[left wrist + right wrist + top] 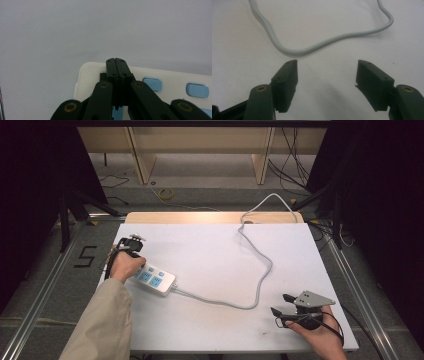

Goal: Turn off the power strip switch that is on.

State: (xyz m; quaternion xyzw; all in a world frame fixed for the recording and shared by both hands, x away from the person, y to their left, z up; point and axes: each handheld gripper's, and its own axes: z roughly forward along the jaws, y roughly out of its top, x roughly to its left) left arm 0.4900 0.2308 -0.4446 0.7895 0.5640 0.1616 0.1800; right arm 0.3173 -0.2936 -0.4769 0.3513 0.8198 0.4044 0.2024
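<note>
A white power strip (156, 281) with blue sockets lies at the table's left side. In the high view a hand in a beige sleeve holds my left gripper (131, 249) over the strip's left end. In the left gripper view my left gripper (117, 61) has its jaws shut together, nothing between them, with the tips over the end of the power strip (170, 82) beside a blue button (152, 84). The strip's grey cable (260, 272) snakes across the table and off its far edge. My right gripper (280, 303) rests open near the front right corner, and the cable (324, 43) curves just beyond its empty jaws.
The white table (210, 245) has a wooden strip along its far edge. Metal rails run along both sides on the floor, with a "5" mark (86, 256) at the left. Wooden shelving legs, loose cables and a yellow roll (166, 194) lie beyond the table.
</note>
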